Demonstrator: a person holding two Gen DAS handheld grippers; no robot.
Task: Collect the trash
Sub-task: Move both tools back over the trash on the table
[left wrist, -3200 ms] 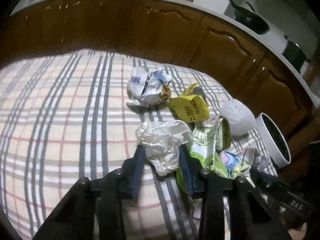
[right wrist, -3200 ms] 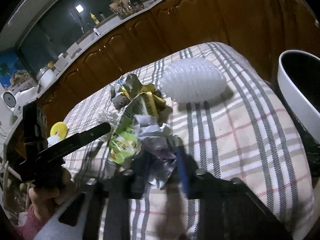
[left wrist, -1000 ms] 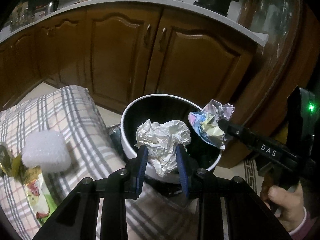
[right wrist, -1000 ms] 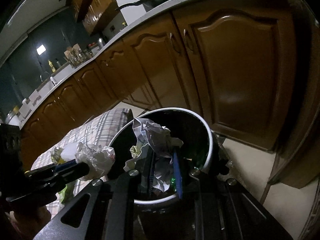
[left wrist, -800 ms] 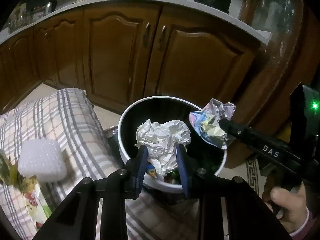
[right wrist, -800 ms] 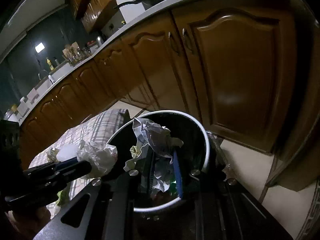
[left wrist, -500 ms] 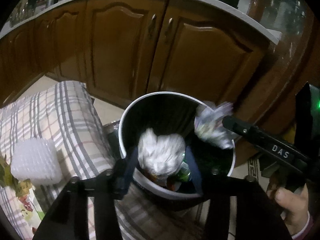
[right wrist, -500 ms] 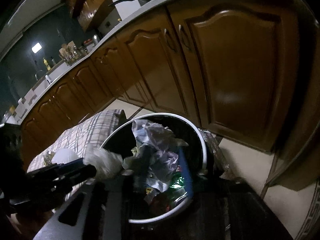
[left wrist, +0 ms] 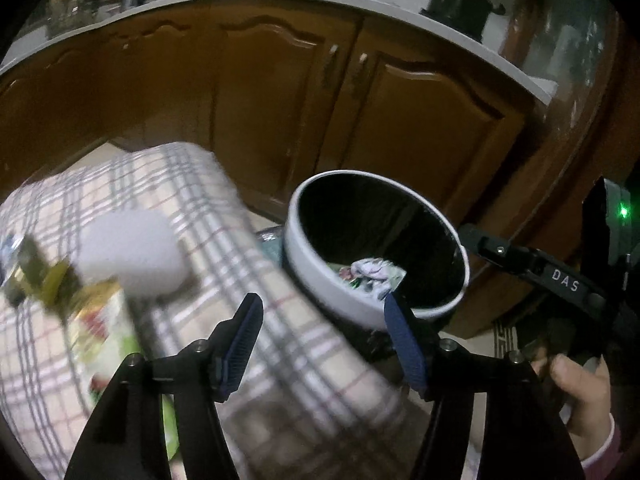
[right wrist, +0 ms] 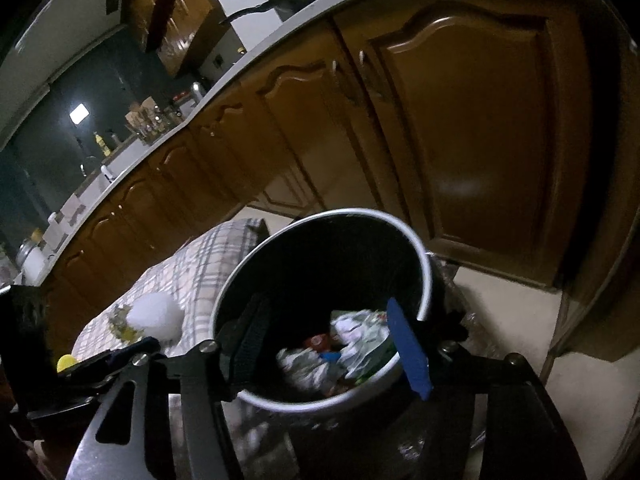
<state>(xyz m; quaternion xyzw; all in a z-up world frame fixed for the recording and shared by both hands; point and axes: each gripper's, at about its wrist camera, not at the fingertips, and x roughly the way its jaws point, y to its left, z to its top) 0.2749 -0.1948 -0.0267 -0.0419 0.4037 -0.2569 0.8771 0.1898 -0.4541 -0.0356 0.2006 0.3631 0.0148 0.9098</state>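
White-rimmed bin (left wrist: 320, 280) sits beside the plaid-covered table (left wrist: 224, 216), crumpled trash (right wrist: 352, 340) lying in its bottom. Both the left gripper (left wrist: 324, 334) and right gripper (right wrist: 332, 350) hang above it, jaws spread wide, gripping nothing. More wrappers (left wrist: 92, 320) lie on the cloth.

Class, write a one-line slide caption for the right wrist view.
Open right gripper poised above white trash bin holding crumpled wrappers.

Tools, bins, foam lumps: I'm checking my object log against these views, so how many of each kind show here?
Tools: 2, the left tool and the right tool, both open and empty
Bin: 1
Foam lump: 1
Total: 4
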